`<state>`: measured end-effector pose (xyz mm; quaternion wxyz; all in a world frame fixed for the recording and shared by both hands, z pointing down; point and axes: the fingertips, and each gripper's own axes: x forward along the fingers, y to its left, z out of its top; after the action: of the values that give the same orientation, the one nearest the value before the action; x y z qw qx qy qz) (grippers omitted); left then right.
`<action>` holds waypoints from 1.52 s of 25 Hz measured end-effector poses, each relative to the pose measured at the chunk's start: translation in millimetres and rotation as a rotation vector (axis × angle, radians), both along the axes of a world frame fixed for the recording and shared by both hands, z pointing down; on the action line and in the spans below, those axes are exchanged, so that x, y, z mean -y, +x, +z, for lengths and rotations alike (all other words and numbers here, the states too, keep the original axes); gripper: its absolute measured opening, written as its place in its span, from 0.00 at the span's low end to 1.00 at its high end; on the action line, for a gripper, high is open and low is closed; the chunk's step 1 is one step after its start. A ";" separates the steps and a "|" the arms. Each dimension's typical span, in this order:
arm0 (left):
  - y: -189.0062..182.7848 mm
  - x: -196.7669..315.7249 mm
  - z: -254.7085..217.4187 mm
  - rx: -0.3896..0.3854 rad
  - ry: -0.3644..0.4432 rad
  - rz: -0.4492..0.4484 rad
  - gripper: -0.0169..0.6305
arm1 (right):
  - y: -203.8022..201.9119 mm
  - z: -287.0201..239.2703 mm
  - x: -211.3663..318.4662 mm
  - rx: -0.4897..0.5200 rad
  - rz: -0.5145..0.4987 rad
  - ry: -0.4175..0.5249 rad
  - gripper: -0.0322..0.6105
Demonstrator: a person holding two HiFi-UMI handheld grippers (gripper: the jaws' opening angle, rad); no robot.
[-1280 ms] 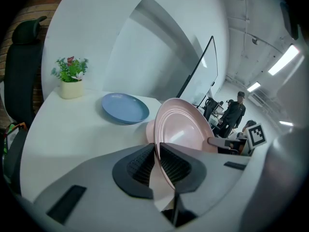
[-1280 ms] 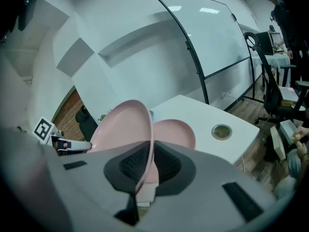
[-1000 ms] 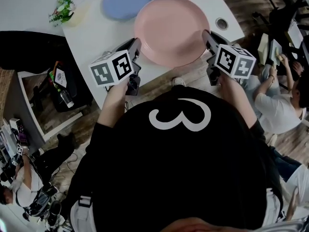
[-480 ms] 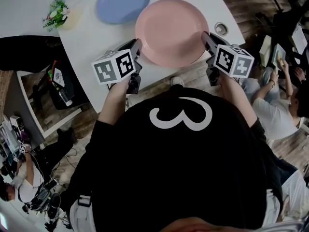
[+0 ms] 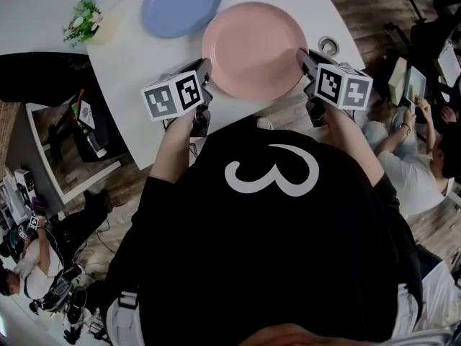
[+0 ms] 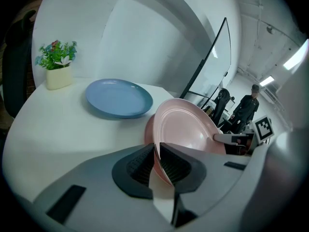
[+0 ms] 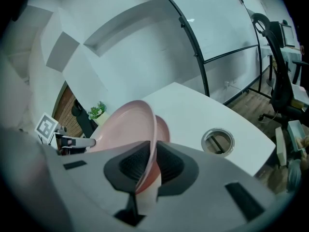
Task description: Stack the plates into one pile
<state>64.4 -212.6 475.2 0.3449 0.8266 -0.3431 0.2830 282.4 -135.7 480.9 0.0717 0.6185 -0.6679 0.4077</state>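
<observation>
The pink plate (image 5: 253,49) is round, so it has no long axis. It faces up and lies roughly level, with its hollow toward the head camera. It is plain matte pink, with a shallow well and a thin raised rim, and part of its underside shows below the rim in both gripper views.

The left gripper (image 6: 157,151) is clamped on the plate's near left rim, which stands edge-on between its narrow-set ribbed pads. The right gripper (image 7: 152,149) grips the opposite rim in the same way, so the plate spans the gap between the two.

The plate sits over the near part of the white table (image 5: 144,71). It seems to hang just above the top, though the views do not settle whether it touches.

The blue plate (image 5: 180,4) lies flat on the table just beyond it to the left, apart from it. A small potted plant (image 5: 86,19) stands further left. A round cable hole (image 5: 329,45) is in the table by the right gripper.
</observation>
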 end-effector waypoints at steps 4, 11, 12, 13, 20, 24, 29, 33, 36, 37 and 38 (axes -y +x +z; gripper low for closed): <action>3.7 6.2 3.2 0.005 0.007 0.027 0.10 | 1.3 7.9 2.2 -0.004 0.004 -0.022 0.11; 5.8 10.6 13.7 0.015 -0.019 0.042 0.10 | 3.2 20.4 6.1 0.014 0.018 -0.064 0.11; 6.0 11.0 15.1 0.011 -0.018 0.049 0.10 | 3.4 22.3 6.4 0.006 0.020 -0.073 0.11; 7.1 11.9 15.9 0.002 -0.017 0.057 0.10 | 4.1 23.6 6.9 -0.002 0.024 -0.079 0.11; 7.8 14.0 24.2 -0.009 -0.028 0.068 0.10 | 2.4 24.9 9.4 -0.035 0.000 -0.083 0.13; 11.1 14.0 24.3 0.002 -0.022 0.085 0.10 | 0.7 23.2 9.5 -0.070 -0.029 -0.077 0.17; 9.3 12.1 26.6 0.012 -0.021 0.084 0.12 | -4.6 22.0 9.9 -0.070 -0.058 -0.072 0.22; 13.3 9.3 25.4 0.008 -0.020 0.106 0.15 | -5.4 19.5 8.6 -0.074 -0.071 -0.069 0.26; 13.7 7.1 25.3 0.009 -0.019 0.125 0.18 | -7.1 19.6 7.9 -0.060 -0.063 -0.072 0.29; 13.8 7.6 24.2 0.008 -0.013 0.128 0.19 | -7.1 19.0 8.4 -0.060 -0.059 -0.072 0.29; 13.9 8.3 22.1 0.005 -0.004 0.130 0.20 | -7.1 17.9 9.3 -0.064 -0.057 -0.071 0.30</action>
<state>78.3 -221.0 497.3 0.3266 0.8457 -0.2888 0.3078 275.3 -145.0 498.8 0.1266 0.6091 -0.6677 0.4088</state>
